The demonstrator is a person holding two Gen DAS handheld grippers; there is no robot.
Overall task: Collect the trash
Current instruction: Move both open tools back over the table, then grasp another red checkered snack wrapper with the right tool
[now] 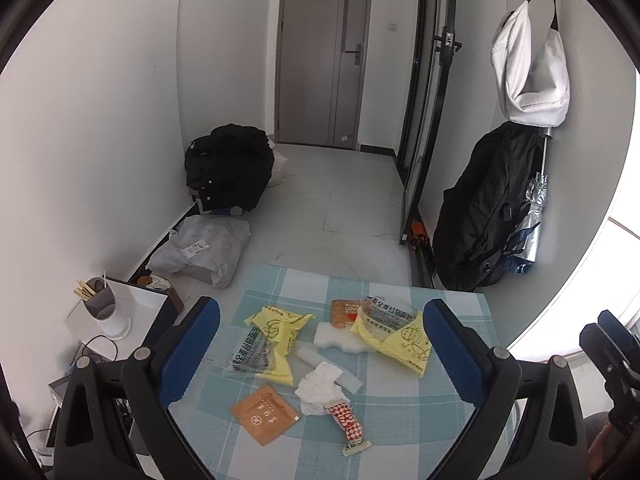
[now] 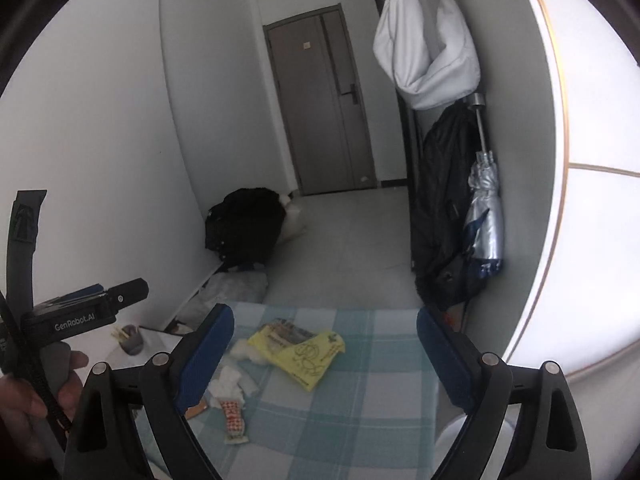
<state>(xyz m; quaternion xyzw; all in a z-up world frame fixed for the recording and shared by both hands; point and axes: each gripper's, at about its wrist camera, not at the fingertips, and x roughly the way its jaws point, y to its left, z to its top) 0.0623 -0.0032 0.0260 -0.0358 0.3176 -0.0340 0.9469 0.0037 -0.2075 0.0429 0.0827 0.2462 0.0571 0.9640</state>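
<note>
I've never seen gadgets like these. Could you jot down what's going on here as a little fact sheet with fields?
Setting: hallway with a grey door
Surface: table with a checked cloth
Litter: yellow wrappers, crumpled tissue, brown sachet, red-checked wrapper, white foam
Left gripper: open, empty, above the litter
Right gripper: open, empty
Collected so far: nothing visible

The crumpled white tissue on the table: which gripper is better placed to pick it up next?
Left. The tissue lies between the open left gripper fingers; for the right gripper it sits far left, beside its finger.
</note>
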